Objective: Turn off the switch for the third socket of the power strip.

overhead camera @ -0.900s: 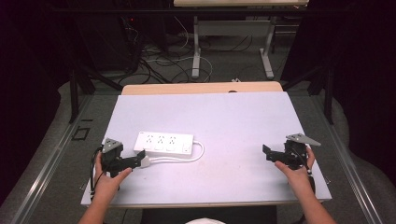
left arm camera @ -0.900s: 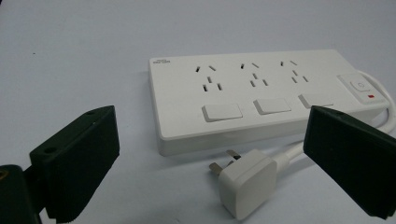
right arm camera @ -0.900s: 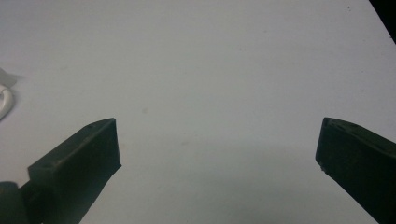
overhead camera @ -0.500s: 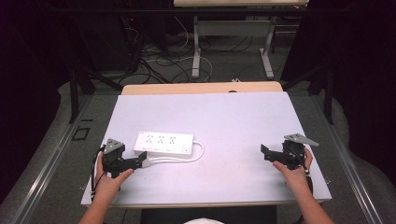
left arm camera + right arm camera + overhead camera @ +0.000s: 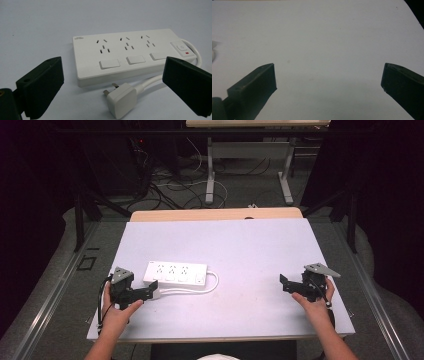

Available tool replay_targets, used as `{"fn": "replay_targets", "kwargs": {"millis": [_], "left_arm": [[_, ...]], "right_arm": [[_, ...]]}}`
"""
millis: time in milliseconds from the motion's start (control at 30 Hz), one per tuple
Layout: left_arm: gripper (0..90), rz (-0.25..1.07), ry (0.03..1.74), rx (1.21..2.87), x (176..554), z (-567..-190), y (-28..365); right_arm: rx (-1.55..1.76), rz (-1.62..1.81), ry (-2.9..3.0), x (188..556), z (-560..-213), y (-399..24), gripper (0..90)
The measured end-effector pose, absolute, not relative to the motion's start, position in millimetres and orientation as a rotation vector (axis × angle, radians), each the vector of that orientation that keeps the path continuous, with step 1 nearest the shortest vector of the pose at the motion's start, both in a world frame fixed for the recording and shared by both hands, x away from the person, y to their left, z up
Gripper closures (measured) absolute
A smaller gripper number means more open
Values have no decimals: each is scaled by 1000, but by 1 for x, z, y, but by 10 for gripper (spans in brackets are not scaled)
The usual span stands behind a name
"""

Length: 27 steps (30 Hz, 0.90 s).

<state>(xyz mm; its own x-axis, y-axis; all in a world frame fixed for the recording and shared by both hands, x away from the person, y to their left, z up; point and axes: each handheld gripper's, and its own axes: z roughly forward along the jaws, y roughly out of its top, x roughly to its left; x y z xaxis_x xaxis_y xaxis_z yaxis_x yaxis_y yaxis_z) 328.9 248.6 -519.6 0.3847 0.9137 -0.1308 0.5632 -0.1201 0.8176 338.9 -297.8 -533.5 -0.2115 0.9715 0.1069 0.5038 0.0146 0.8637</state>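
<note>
A white power strip with three sockets lies flat on the left half of the table, and the left gripper view shows it close up. Its cable loops round the right end back to the white plug, which rests on the table in front of the strip. My left gripper is open, its jaws wide on either side of the plug without touching it. Far to the right, my right gripper stands open over bare table, nothing between its jaws.
The pale table top stretches between the two grippers. A wooden strip runs along its far edge. Beyond it on the floor are tangled cables and the legs of another table.
</note>
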Motion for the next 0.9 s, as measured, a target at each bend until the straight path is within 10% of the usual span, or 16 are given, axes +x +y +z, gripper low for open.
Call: {"fn": "replay_targets", "kwargs": {"millis": [900], "left_arm": [[36,523,1309,1818,340,-503,247]], "right_arm": [[1490,1123,1779,339,-536,-294,0]]}}
